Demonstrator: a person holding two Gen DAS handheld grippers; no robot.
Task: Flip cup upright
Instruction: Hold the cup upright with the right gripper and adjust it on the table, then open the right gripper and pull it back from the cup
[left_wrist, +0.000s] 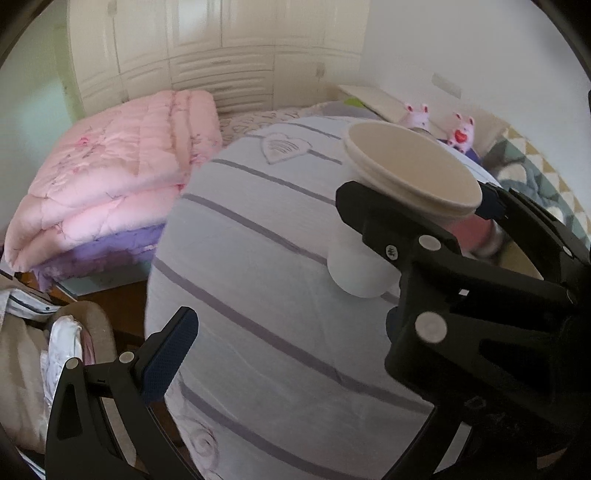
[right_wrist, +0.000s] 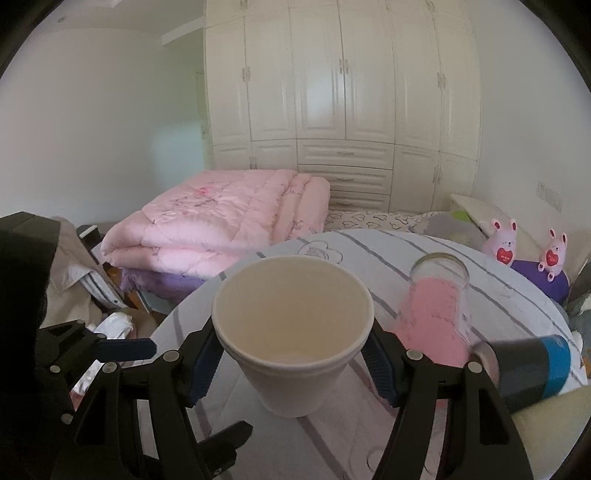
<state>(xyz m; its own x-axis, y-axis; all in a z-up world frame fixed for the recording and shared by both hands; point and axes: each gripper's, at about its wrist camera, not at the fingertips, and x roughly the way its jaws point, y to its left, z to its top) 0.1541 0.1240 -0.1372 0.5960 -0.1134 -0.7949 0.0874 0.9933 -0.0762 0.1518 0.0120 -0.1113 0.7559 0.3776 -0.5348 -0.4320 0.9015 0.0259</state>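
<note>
A white foam cup (right_wrist: 291, 332) stands mouth up, gripped between the fingers of my right gripper (right_wrist: 291, 358), its base on or just above the striped tablecloth (right_wrist: 369, 254). In the left wrist view the same cup (left_wrist: 402, 177) sits at the right, held by the right gripper's black fingers (left_wrist: 373, 218). My left gripper (left_wrist: 291, 325) is open and empty to the cup's left; only its left finger (left_wrist: 173, 347) shows clearly. The left gripper also appears at the left edge of the right wrist view (right_wrist: 122, 349).
A glass jar with pink filling (right_wrist: 439, 295) lies on the table right of the cup. A dark cylinder with blue tape (right_wrist: 532, 365) lies further right. Folded pink quilt (right_wrist: 218, 229), two pink plush rabbits (right_wrist: 506, 247), wardrobe behind. Clothes pile (left_wrist: 33, 350) beside the table.
</note>
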